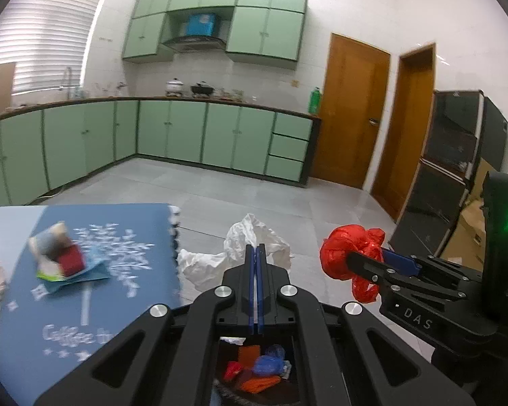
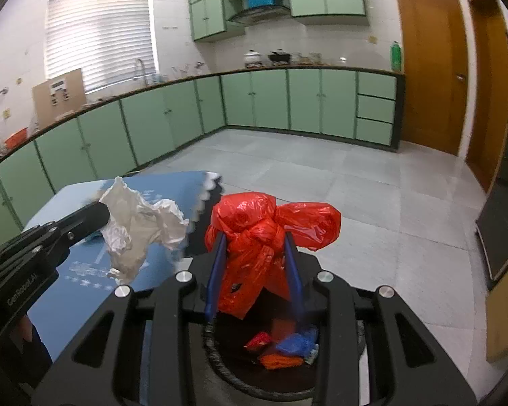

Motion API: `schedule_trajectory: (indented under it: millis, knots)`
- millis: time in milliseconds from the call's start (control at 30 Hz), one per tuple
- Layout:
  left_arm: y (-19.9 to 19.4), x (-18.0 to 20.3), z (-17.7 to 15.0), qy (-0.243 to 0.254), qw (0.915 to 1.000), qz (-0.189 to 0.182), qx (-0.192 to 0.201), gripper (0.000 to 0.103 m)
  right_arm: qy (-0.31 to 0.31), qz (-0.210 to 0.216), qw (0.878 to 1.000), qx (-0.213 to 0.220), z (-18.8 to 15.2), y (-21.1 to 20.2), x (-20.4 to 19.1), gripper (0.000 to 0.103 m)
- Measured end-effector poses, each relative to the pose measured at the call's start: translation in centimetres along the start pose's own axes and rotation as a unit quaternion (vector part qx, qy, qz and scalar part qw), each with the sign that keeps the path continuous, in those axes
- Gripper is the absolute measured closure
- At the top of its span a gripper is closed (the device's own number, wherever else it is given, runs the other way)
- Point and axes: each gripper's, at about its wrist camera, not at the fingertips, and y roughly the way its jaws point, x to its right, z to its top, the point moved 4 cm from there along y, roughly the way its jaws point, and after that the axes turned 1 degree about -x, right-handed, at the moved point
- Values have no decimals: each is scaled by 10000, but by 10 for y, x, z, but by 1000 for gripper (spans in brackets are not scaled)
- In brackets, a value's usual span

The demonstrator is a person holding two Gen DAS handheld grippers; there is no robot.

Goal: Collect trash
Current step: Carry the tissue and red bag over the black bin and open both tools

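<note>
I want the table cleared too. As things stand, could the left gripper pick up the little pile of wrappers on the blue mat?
Probably not yet. The left gripper is shut on crumpled white paper, so its jaws are full. The wrapper pile lies uncovered on the blue mat; nothing else blocks it.

Green cupboards (image 2: 172, 125) run along the white wall from 9 to 1 o'clock. Window w/ blinds (image 2: 98, 34) glows at 10, brown doors (image 2: 430, 67) at 2. Grey tile floor (image 2: 355, 186).

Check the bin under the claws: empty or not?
Not empty: the bin already holds red, blue and orange scraps.
</note>
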Motion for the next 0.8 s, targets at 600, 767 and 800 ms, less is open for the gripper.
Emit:
schedule_trajectory:
  millis: [600, 767, 800]
  knots:
    - [111, 32, -30, 122, 9968, -357, -703, 102, 314, -380, 9974, -521, -50, 72, 73, 71]
    - [129, 34, -35, 94, 9950, -475, -876, 102, 326, -342, 9966, -681, -54, 92, 78, 64]
    - [131, 34, -35, 91, 9947, -496, -899, 101, 309, -359, 9964, -710, -53, 94, 80, 62]
